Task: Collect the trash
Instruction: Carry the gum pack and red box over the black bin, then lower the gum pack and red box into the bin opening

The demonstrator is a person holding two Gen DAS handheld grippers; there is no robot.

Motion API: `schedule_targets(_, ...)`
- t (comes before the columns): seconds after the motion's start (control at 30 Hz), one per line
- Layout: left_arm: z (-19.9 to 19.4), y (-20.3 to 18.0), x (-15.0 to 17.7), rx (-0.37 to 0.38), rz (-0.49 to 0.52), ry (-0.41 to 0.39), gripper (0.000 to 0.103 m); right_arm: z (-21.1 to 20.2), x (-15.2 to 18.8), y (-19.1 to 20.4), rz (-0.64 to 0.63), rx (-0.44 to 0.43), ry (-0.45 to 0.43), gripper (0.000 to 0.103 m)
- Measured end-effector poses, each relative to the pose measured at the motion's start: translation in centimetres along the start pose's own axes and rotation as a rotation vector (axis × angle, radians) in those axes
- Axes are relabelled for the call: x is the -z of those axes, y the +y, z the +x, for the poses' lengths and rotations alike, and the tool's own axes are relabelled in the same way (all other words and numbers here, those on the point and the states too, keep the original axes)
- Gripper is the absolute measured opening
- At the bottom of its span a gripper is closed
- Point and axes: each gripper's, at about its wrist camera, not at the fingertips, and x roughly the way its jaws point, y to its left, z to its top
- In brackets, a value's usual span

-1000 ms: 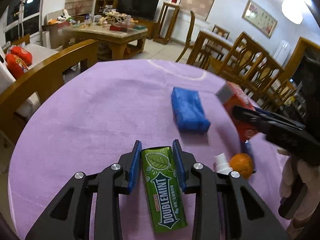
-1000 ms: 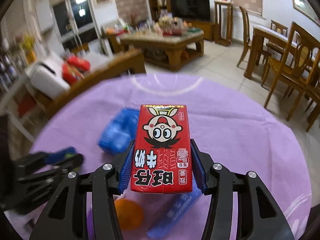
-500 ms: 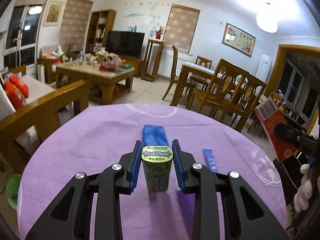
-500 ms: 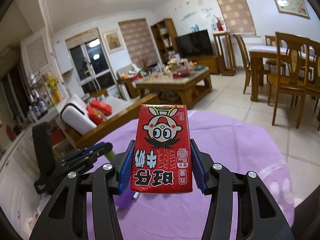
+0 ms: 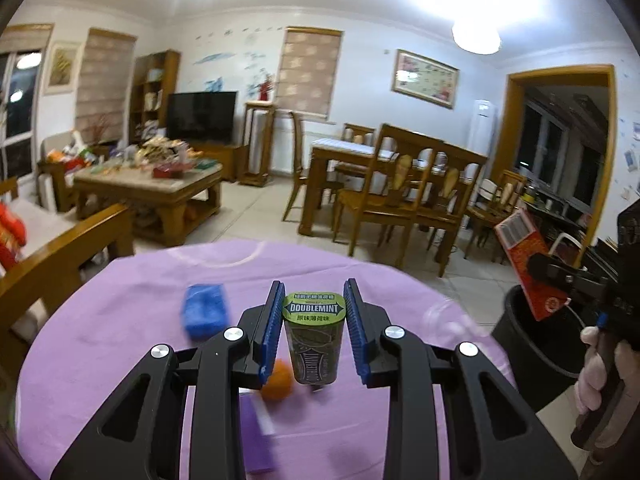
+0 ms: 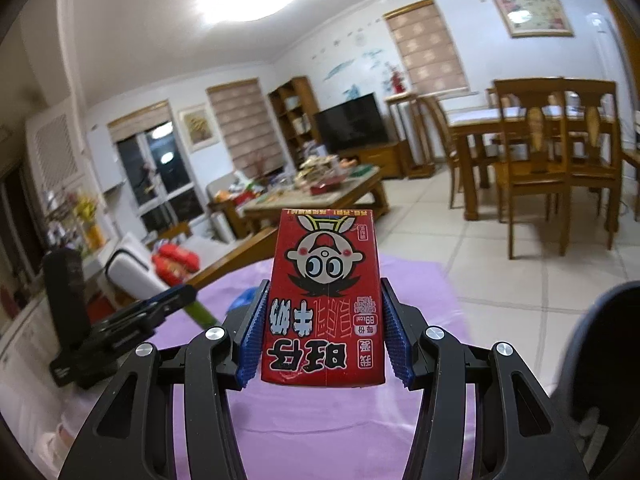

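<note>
**Both tongs loaded, held above the purple table**

My left gripper points slightly downward over the round table, its blue ribbed pads clamped on the two narrow sides of the green gum pack. The pack stands on end between them, its glossy printed top facing my camera, lifted clear of the cloth.

My right gripper is also tilted a little downward and is closed on the red milk carton. It is a flat-sided cardboard box with a cartoon face, held upside down so the print reads inverted. From the left camera I see the same carton leaning at an angle over the rim of the black bin, with a pale-gloved hand wrapped around the right tool's handle.

The bin is a dark, smooth, round container standing on the tiled floor just beside the table's edge. I cannot tell what is inside it; its interior is only shadow.

The table is covered with a soft, matte purple cloth. On it lie a blue crinkled packet, an orange round fruit partly hidden behind my left finger, and a blurred purple flat object nearer to me.

From the right camera, the left tool appears at the left with the green pack sticking out of it.
</note>
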Motion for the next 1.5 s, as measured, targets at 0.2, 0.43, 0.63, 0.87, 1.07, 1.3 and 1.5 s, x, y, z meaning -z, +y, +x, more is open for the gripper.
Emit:
schedule_targets(0.2, 0.9, -7.0, -0.7, 0.122, 0.079, -0.017, 0.03, -5.7, -0.5, -5.4, 0.022, 0.102, -0.087, 0.051)
schedule_targets(0.43, 3.4, -15.6, 0.1, 0.263, 0.162, -0.02, 0.03, -13.1, 0.0, -12.7, 0.075, 0.236, -0.162, 0.052)
schedule_targets(0.63, 5.1, -22.1, 1.7, 0.368, 0.25, -0.001, 0.03, -18.1, 1.8, -18.3, 0.13, 0.336, -0.193, 0.052)
schedule_targets(0.87, 6.4, -26.6, 4.1, 0.448, 0.311, 0.032, 0.03, -21.2, 3.8, -22.8, 0.184, 0.408, -0.223, 0.052)
schedule_targets(1.07, 7.3, -29.3, 6.0, 0.507, 0.355, 0.037, 0.03, -21.7, 5.4, -26.1, 0.237, 0.443, -0.231, 0.052)
schedule_targets(1.3, 9.2, -31.5, 7.4, 0.545, 0.401, 0.069, 0.03, -20.5, 6.0, -27.5, 0.232, 0.492, -0.213, 0.052)
schedule_targets(1.5, 10.1, -32.3, 8.5, 0.565, 0.452, 0.098, 0.03, -19.0, 5.8, -27.4, 0.216, 0.522, -0.204, 0.052)
